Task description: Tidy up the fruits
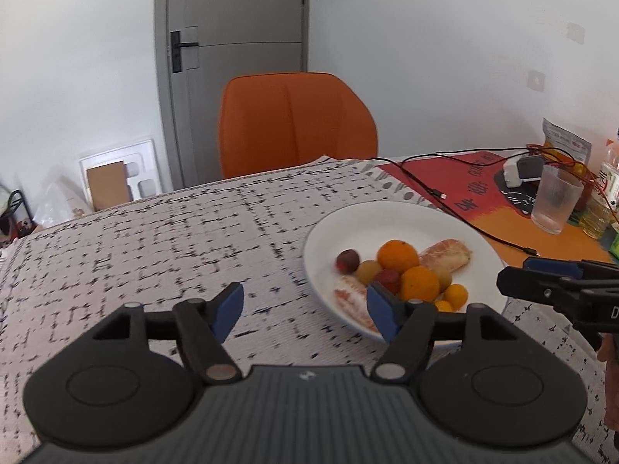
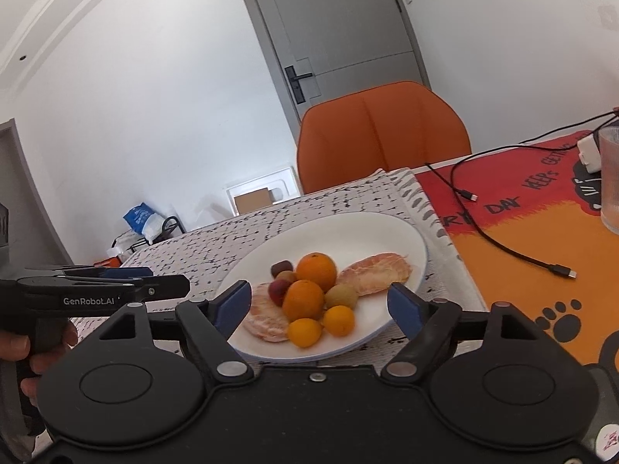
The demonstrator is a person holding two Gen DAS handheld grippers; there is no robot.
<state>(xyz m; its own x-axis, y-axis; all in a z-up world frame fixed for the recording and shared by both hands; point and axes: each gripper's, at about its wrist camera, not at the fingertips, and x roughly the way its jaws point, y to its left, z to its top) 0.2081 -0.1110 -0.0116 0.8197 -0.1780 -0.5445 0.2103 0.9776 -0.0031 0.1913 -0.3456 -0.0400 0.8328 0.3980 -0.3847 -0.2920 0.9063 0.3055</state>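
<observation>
A white plate (image 1: 479, 239) (image 2: 387, 232) on the speckled tablecloth holds a pile of fruit: two oranges (image 2: 316, 270), small yellow citrus (image 2: 305, 331), peeled pomelo pieces (image 2: 373, 268), reddish and green-brown small fruits. My left gripper (image 1: 305, 311) is open and empty, left of the plate above the cloth. My right gripper (image 2: 323, 307) is open and empty, just in front of the plate, its jaws either side of the fruit pile. The right gripper also shows in the left wrist view (image 1: 541, 278), and the left gripper in the right wrist view (image 2: 154, 284).
An orange chair (image 1: 294, 131) stands behind the table. A red and orange mat (image 2: 541, 232) lies to the right with black cables (image 2: 503, 247), a clear glass (image 1: 555, 201), a white charger (image 1: 518, 172) and bottles (image 1: 607, 193).
</observation>
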